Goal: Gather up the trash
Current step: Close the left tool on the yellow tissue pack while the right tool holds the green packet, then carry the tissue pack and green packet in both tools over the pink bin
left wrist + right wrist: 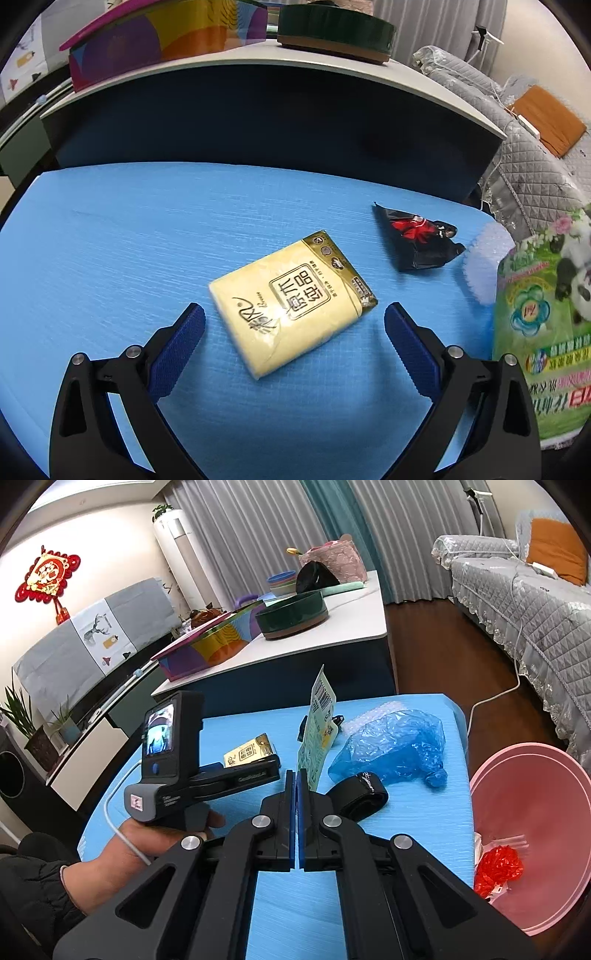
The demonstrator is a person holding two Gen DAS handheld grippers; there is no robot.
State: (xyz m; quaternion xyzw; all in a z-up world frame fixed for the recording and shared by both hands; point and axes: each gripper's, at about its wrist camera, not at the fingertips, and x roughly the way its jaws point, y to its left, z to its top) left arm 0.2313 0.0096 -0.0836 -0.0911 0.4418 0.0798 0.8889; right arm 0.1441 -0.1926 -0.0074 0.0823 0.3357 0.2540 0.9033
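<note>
We hold the left gripper (294,317) above the blue table mat (110,240), jaws spread wide and empty. Just ahead of its blue ribbed pads (184,343) lies a pale yellow plastic-wrapped tissue pack (291,299), flat on the mat, printed with large Chinese characters in a gold frame. A crumpled black-and-red wrapper (417,236) lies beyond it to the right. Our right gripper (297,779) has its jaws pressed together on the lower edge of a green-and-white printed plastic bag (317,734), held upright with a barcode showing. A pink plastic basin (535,823) beside the mat holds red crumpled trash (498,867).
</note>
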